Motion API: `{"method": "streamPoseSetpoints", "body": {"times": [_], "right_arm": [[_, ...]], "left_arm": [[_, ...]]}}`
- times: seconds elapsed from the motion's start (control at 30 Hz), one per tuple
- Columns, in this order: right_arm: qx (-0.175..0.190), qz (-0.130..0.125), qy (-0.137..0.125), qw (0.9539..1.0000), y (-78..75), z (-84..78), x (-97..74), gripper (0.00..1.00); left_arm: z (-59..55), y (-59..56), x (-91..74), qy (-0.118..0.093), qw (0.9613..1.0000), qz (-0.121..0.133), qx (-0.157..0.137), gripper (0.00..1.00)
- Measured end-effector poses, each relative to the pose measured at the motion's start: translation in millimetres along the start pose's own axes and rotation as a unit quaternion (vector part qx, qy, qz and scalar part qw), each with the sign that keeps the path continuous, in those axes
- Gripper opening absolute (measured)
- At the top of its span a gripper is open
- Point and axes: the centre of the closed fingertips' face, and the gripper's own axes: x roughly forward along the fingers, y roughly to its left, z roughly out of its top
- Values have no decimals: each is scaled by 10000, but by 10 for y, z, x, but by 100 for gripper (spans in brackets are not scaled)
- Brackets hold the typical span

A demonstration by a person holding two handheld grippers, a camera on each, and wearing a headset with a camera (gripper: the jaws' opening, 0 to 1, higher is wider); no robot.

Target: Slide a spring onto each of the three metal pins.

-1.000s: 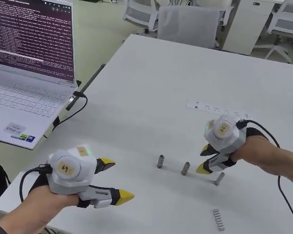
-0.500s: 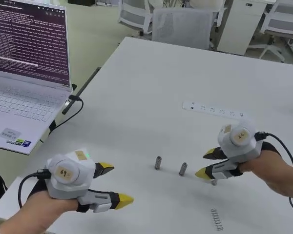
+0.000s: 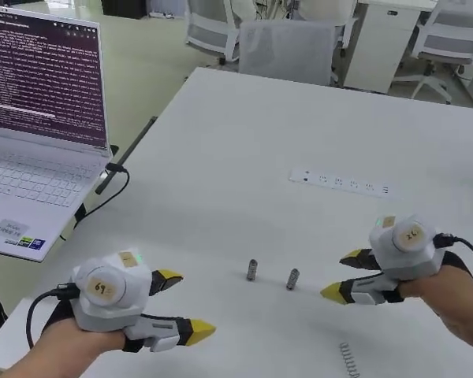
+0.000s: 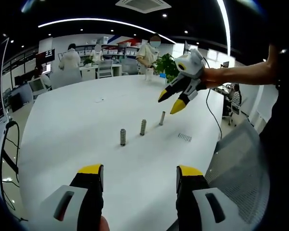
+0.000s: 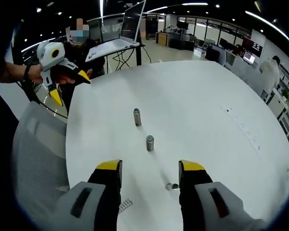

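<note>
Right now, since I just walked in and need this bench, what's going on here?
A person, a gripper in each hand, is fitting springs onto pins on a table. The first pin and second pin already wear springs. The third pin stands bare under the open right gripper. The last spring lies loose on the table. The left gripper is open too.

This is an open office: a big white table (image 3: 244, 134) with a laptop (image 3: 31, 157), and swivel chairs (image 3: 288, 49) standing behind it.

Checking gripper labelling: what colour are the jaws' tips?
Yellow, on the left gripper and right gripper; clearest in the left gripper view.
</note>
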Motion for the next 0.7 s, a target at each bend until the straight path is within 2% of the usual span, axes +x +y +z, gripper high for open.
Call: {"method": "streamPoseSetpoints", "body": {"times": [0.1,0.3,0.7], "right_arm": [[188,37,-37,9998,38,-66,-54,50],[418,-131,-182,9989,65,-212,-205,57],[845,-302,-313,9955,198,-525,-464,63]], "left_arm": [[-5,-9,0,12,10000,-5,-1,56],[-19,20,3,-14,10000,32,-76,56],[-28,36,-16,-30,9999,44,-115,56]]}}
